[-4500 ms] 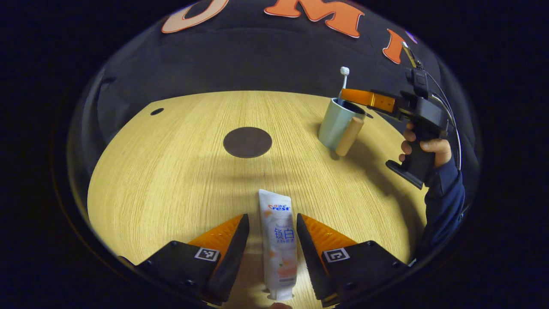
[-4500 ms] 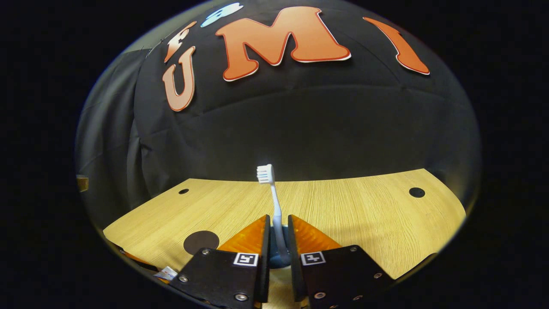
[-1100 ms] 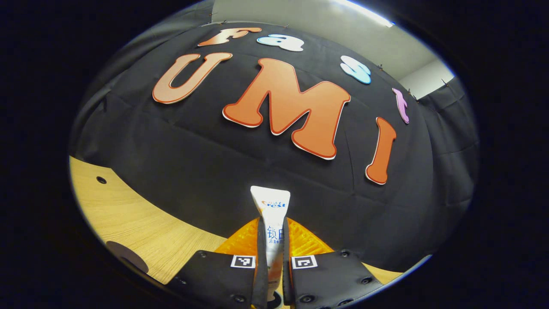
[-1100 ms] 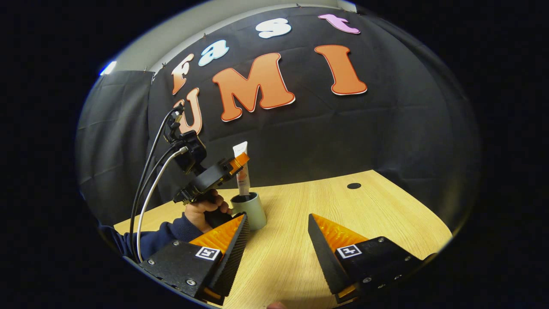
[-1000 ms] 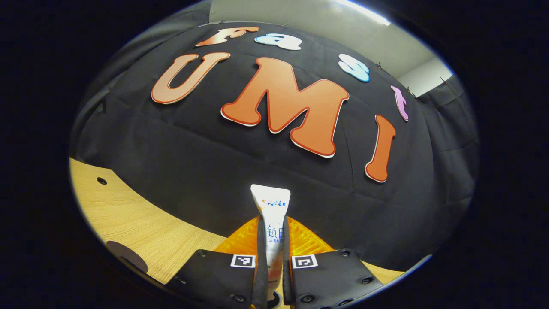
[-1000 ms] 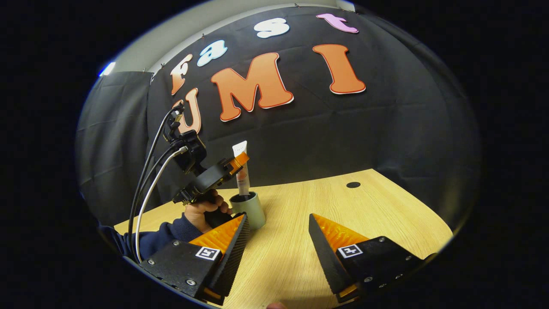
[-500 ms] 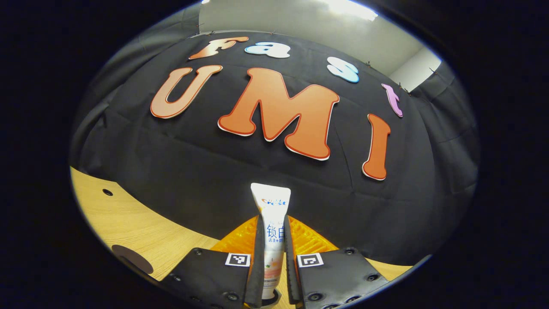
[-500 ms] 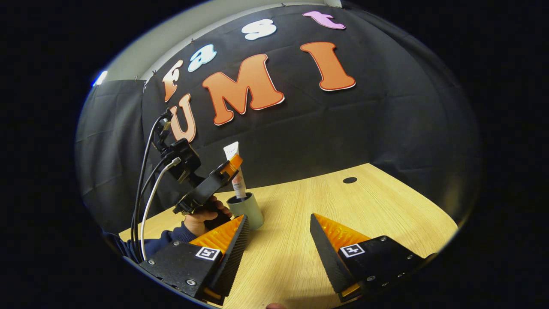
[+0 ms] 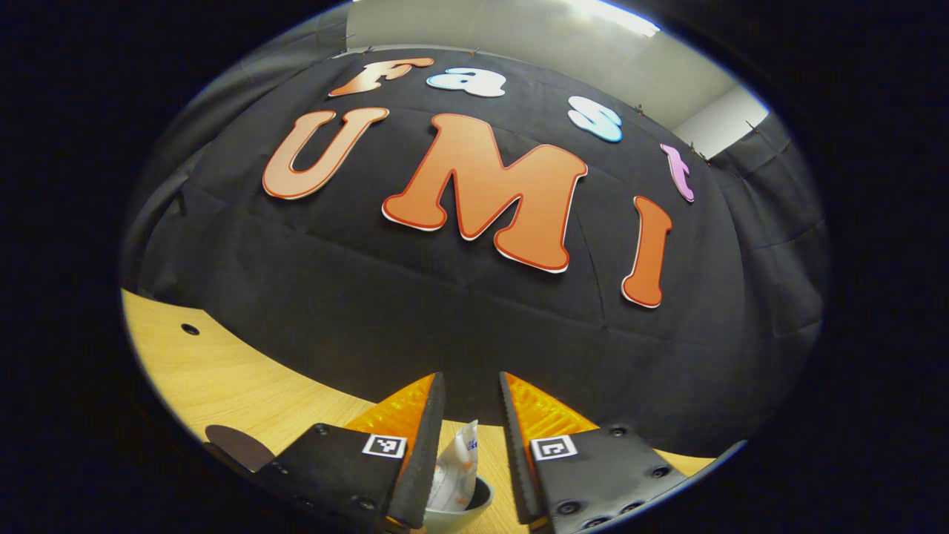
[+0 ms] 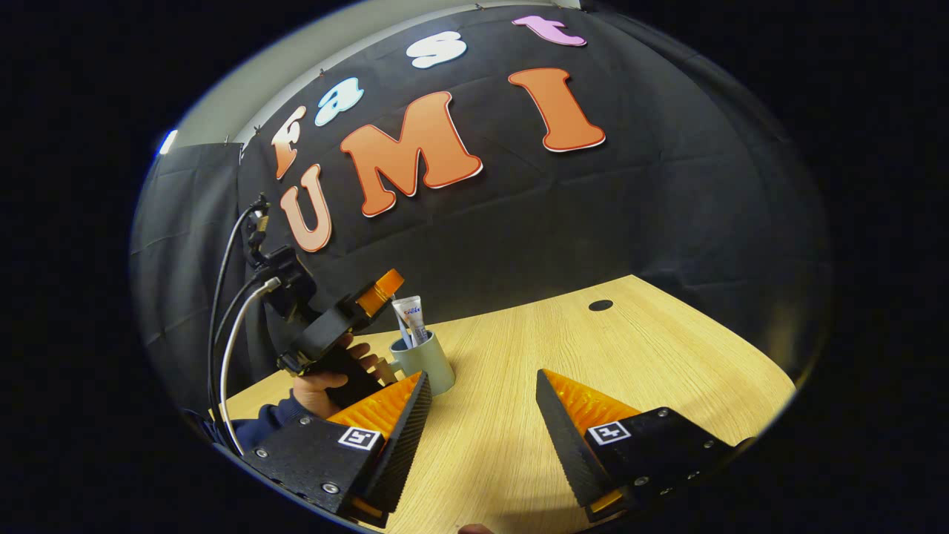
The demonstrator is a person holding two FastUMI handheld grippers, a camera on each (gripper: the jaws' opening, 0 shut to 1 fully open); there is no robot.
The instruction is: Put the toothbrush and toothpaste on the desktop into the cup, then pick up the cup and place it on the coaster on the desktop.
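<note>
Toothpaste (image 10: 410,310) and toothbrush (image 10: 401,331) in the cup (image 10: 426,365) (on the desktop (image 10: 593,348)), coaster (image 9: 236,446) apart.

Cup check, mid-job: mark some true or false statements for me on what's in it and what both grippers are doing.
1. The toothpaste stands in the cup. True.
2. The left gripper is clamped on the toothpaste. False: its fingers are apart, with the tube below them.
3. The right gripper is open and holds nothing. True.
4. The cup sits on the coaster. False: the coaster lies bare.
</note>
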